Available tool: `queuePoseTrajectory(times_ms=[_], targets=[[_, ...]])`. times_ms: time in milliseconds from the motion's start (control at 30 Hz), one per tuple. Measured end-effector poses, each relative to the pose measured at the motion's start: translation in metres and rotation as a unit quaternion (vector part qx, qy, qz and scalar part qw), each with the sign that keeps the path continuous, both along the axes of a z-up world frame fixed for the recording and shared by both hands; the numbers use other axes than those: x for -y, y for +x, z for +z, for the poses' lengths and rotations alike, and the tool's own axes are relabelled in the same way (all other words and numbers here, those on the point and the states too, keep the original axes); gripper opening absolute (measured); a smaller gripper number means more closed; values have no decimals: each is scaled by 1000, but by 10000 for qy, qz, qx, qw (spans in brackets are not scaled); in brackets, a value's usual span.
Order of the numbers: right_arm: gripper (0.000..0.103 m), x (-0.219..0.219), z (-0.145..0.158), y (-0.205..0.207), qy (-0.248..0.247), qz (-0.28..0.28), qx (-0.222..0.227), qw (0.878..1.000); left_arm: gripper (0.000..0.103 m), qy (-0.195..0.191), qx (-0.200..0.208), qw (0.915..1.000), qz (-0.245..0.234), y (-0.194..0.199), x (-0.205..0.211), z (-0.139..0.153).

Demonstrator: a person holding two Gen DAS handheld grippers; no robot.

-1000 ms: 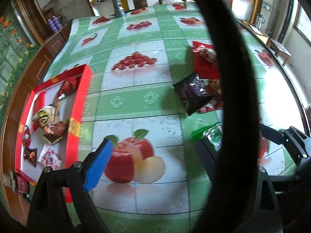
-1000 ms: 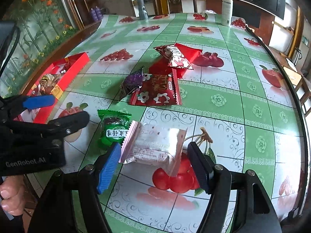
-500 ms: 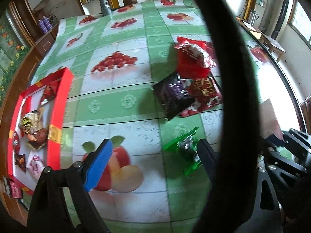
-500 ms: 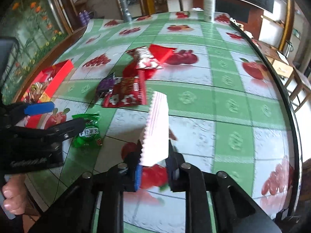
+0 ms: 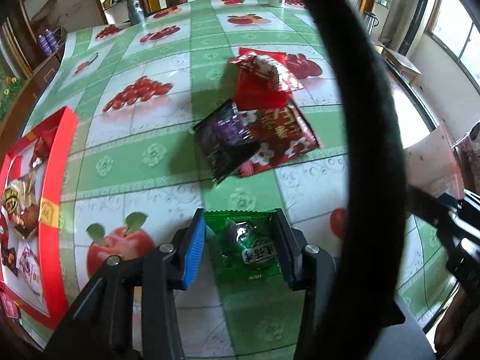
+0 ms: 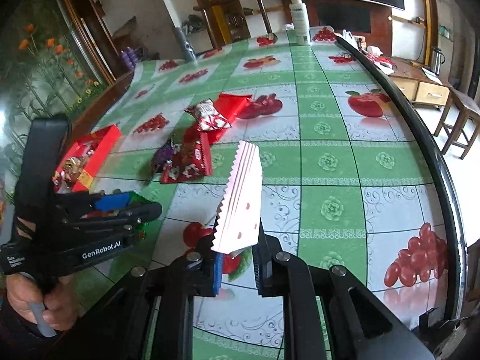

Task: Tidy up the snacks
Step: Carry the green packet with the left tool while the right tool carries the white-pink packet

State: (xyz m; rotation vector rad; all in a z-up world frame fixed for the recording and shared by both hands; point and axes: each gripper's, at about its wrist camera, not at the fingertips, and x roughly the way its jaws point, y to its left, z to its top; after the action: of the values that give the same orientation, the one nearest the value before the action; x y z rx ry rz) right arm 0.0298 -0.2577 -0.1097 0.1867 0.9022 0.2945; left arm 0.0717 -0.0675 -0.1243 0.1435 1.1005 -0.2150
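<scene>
My left gripper (image 5: 240, 240), wide apart a sec ago, is now closing w/ the green snack (image 5: 246, 249) btwn its jaws, flat on the table (image 5: 150, 156) near the front edge. My right gripper (image 6: 237, 265) is staying clamped on the white packet (image 6: 241, 207), now lifting it clear of the cloth. The red tray (image 5: 57, 162) is sitting at the left edge w/ snacks inside.

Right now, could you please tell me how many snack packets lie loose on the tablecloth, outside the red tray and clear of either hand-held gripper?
4: crinkly red-and-white packet atop a flat red packet, then a dark purple packet overlapping a flowered red packet. More may hide beneath.
</scene>
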Motion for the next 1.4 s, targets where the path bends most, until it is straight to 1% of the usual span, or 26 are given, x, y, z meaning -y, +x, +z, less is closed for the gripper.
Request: queuePoseTrajectory(times_ms=[67, 233, 300, 433, 600, 967, 1133, 1400], targets=[[15, 1, 2, 0, 55, -4, 30, 10000, 45, -101, -40, 9999, 41, -2, -9, 2], [15, -6, 6, 0, 201, 108, 109, 9997, 45, -179, 85, 9994, 294, -10, -30, 14], [15, -11, 7, 1, 329, 180, 109, 9992, 45, -134, 193, 9990, 382, -13, -36, 21], [15, -22, 11, 0, 406, 316, 183, 9985, 45, 42, 482, 9971, 594, -22, -50, 34], [15, -34, 18, -1, 587, 466, 234, 9969, 45, 86, 671, 9944, 817, -25, -68, 44], [14, -67, 27, 0, 652, 863, 283, 9937, 45, 79, 966, 9883, 1176, -35, -101, 62], [14, -82, 30, 0, 635, 1023, 279, 9923, 45, 18, 1039, 9861, 1297, -38, -116, 67], [14, -109, 34, 2, 644, 1326, 280, 9887, 45, 5, 1123, 9802, 1628, -43, -148, 71]])
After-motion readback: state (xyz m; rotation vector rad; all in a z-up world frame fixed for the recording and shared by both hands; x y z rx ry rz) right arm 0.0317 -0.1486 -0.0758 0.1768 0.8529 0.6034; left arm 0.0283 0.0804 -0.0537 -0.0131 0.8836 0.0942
